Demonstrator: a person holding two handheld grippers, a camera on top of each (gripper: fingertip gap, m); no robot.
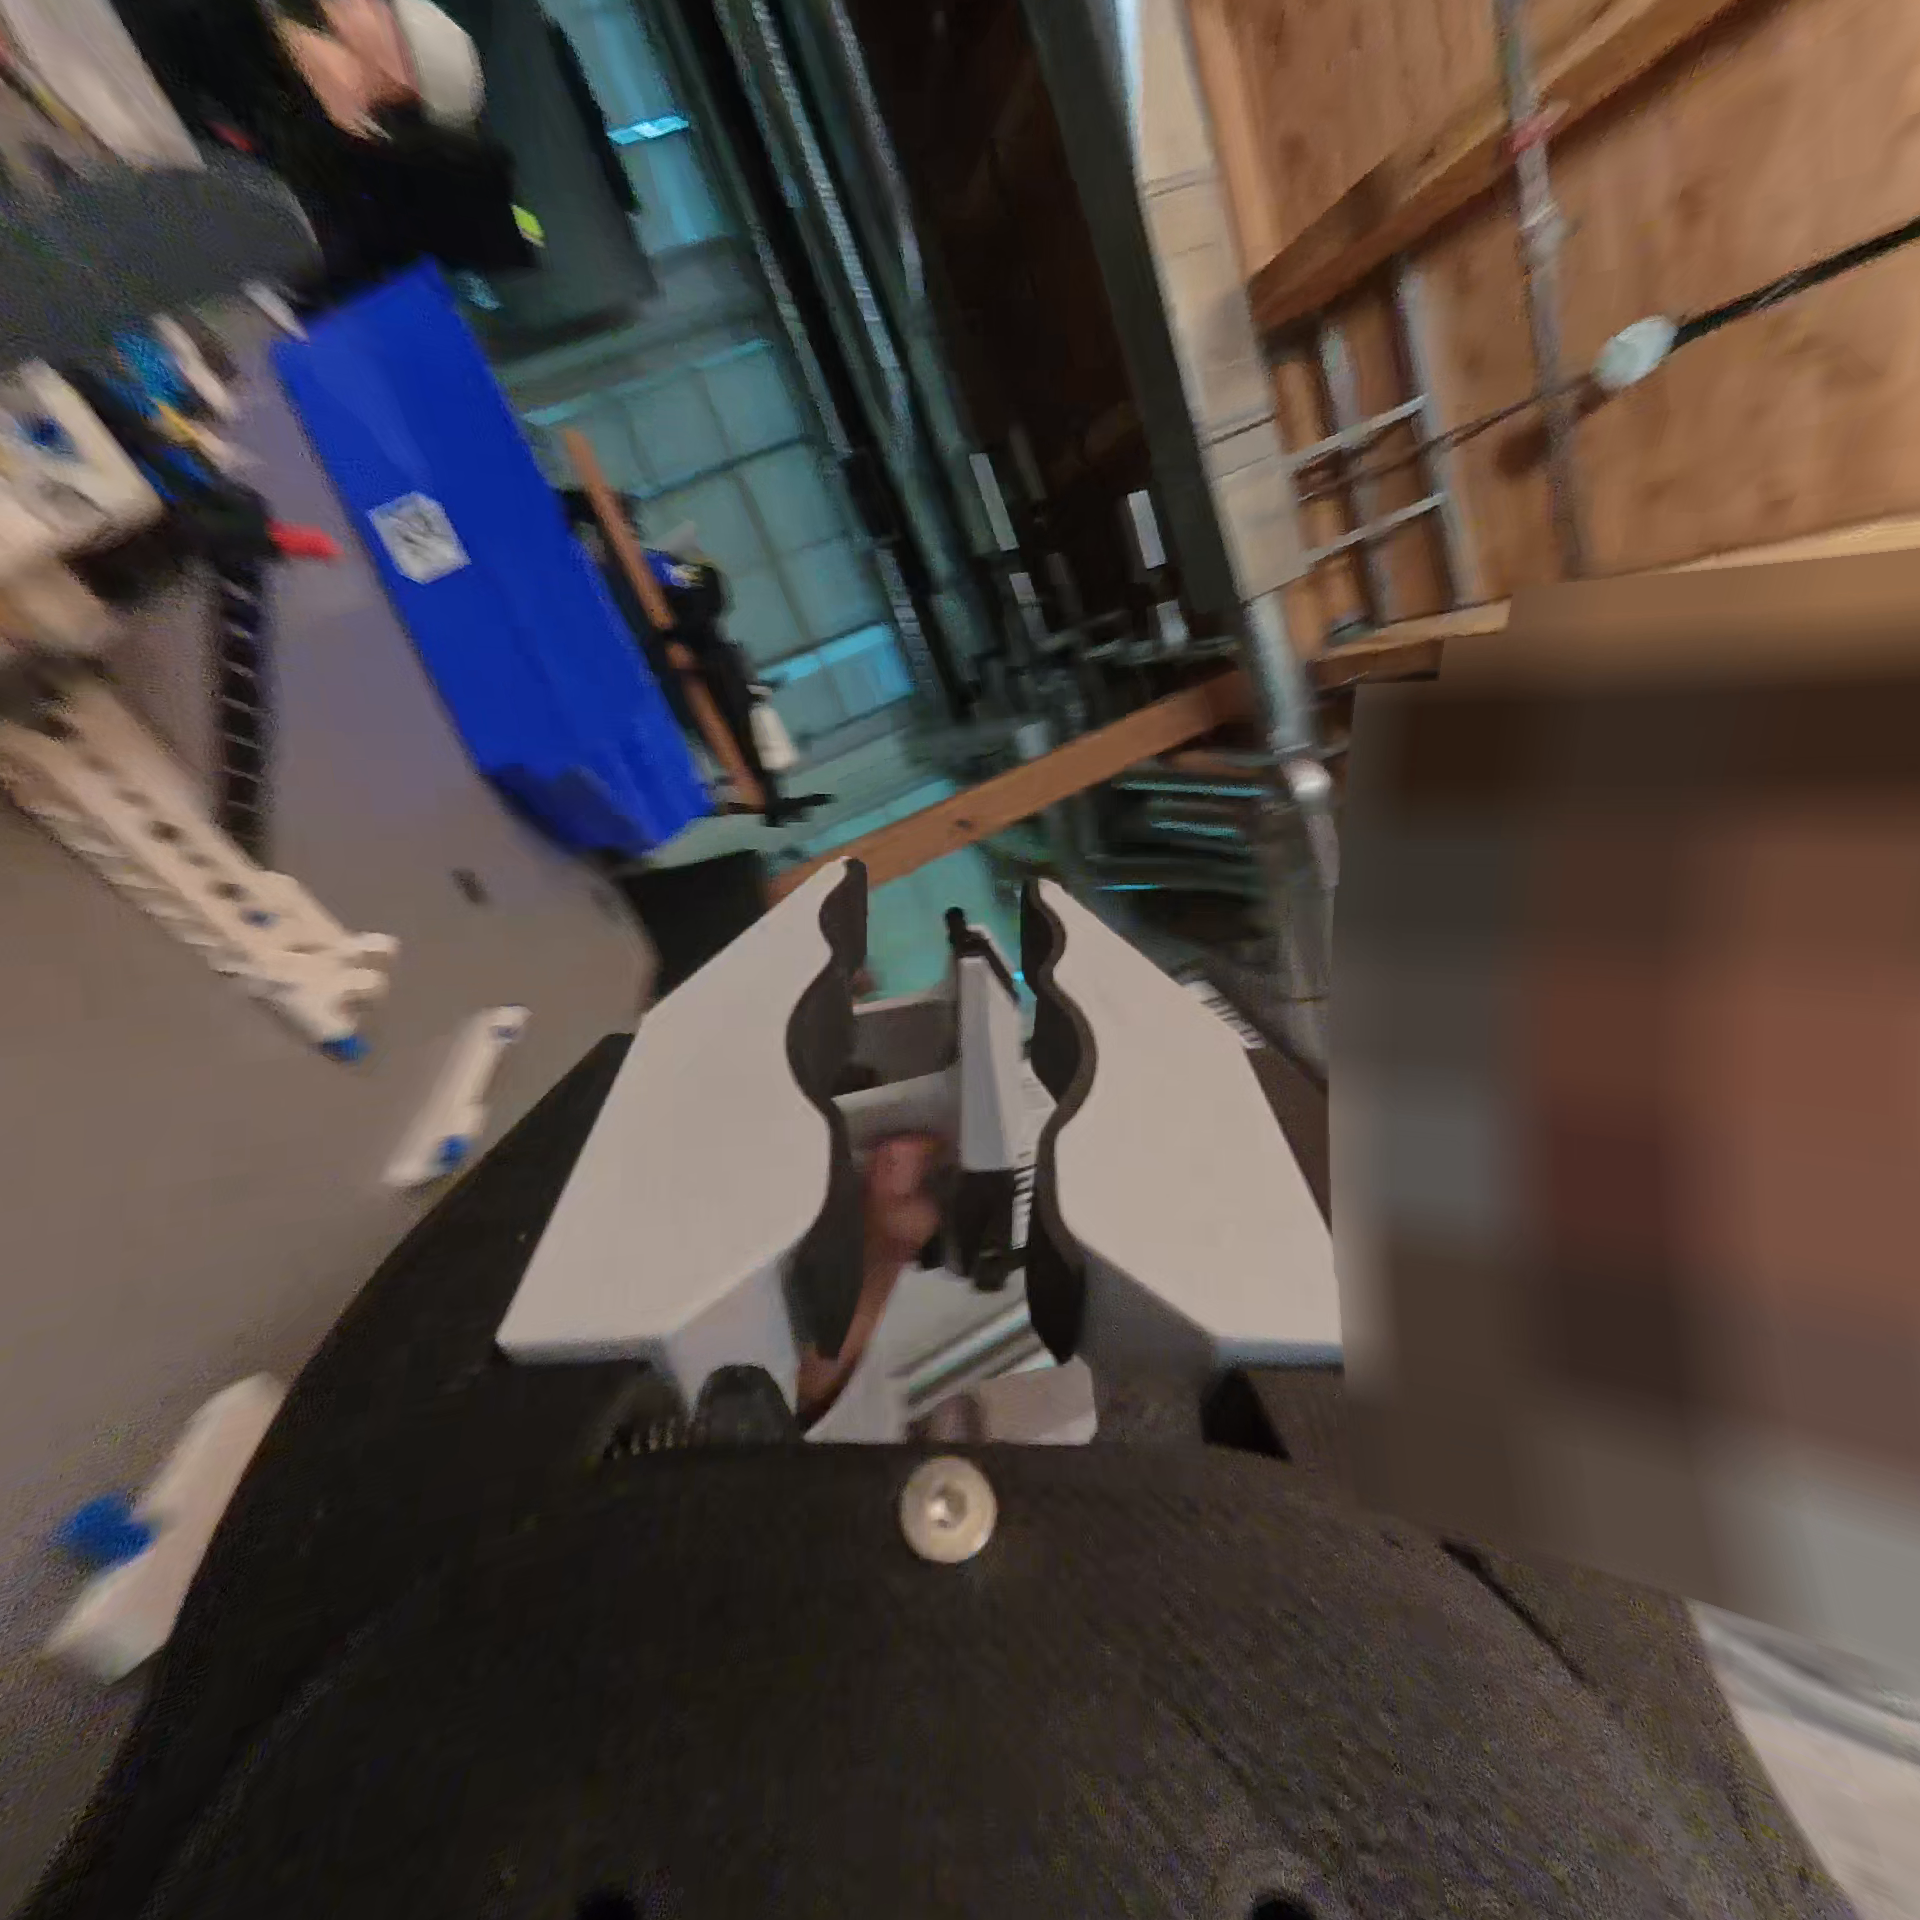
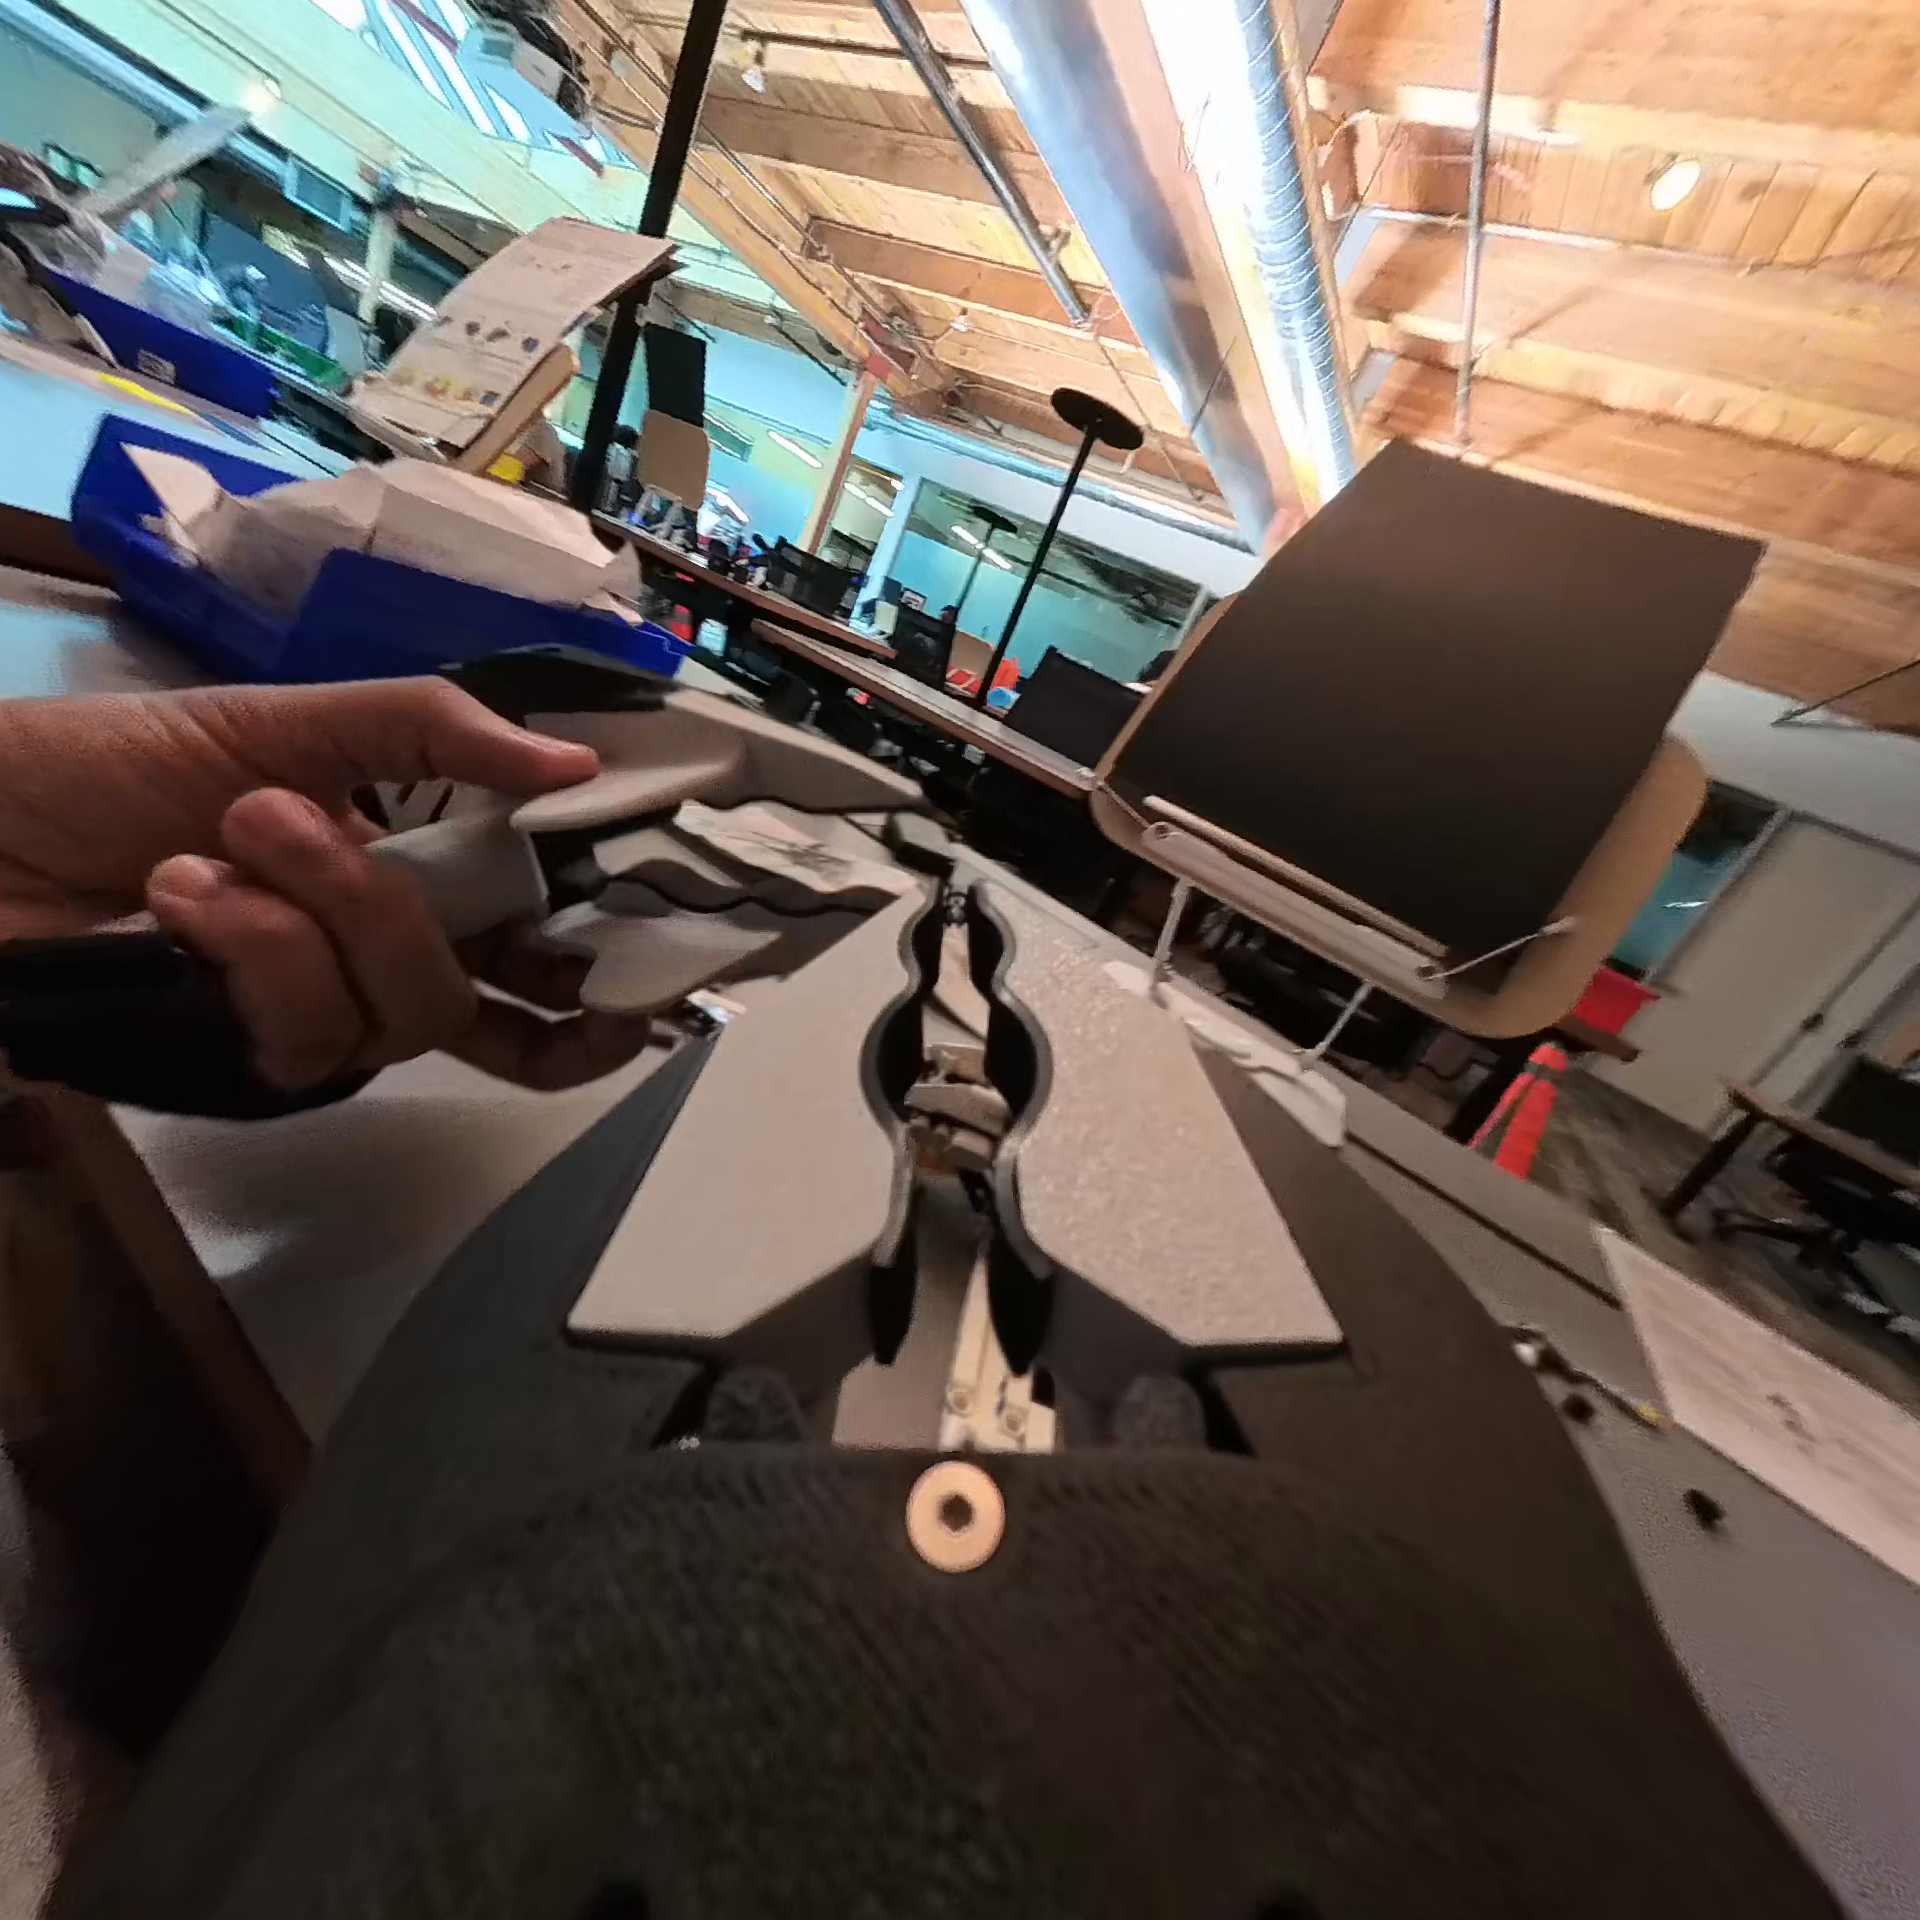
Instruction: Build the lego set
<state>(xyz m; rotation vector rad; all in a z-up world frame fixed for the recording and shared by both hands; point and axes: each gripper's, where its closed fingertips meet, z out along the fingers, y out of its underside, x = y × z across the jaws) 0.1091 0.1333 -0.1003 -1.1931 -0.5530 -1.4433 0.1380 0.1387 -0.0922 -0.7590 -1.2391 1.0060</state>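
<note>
Above the bench, I am holding a slim white-and-black lego piece lengthwise in the nearly closed left hand-held gripper, while the right hand-held gripper, nearly shut on small lego parts, is sitting just beside it.

Both cameras sit close behind their own fingers. The left view, tilted sideways, faces a blue bin; the right looks low across the table at the left gripper.
</note>
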